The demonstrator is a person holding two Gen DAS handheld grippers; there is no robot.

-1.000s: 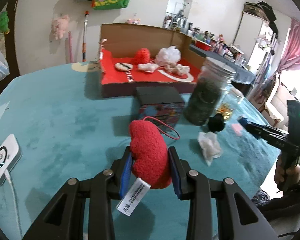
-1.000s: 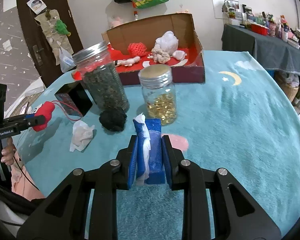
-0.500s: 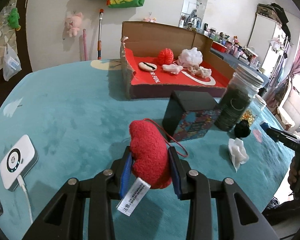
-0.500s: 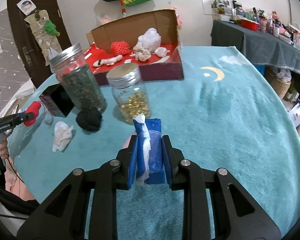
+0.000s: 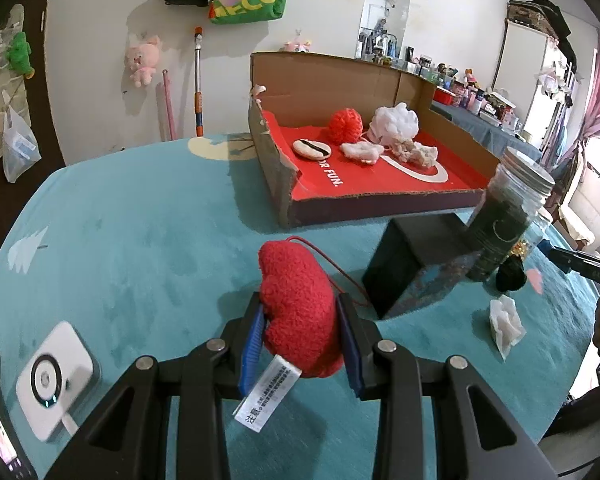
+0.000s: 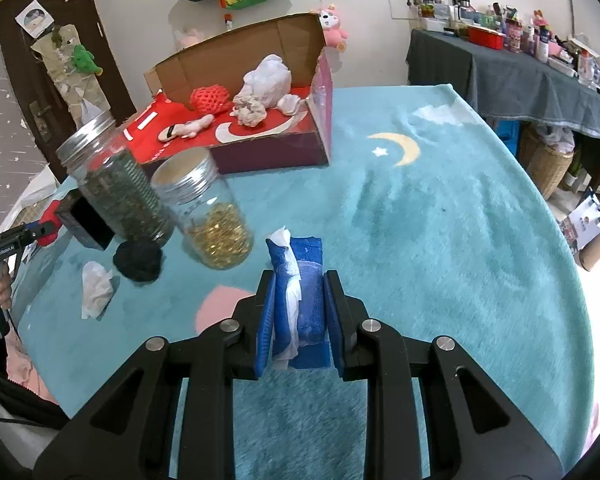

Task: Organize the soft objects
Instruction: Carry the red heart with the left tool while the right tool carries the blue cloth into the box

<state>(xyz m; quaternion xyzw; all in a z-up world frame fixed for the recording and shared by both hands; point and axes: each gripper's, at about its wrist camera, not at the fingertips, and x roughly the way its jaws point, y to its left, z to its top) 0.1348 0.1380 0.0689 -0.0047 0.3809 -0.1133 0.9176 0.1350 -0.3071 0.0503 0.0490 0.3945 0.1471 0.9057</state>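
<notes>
Bright daylight, overexposed glare at right edge; soft shadows; sharp focus; strong fisheye bending, dark vignetted corners.

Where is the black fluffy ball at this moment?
In the right wrist view the black fluffy ball lies left on the teal table cover, before the dark-filled jar, beside the crumpled white tissue.

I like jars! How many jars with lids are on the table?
2. The jar of dark stuff stands left, beside the black box. The jar of gold bits stands right of it. Neither is in the cardboard box.
</notes>
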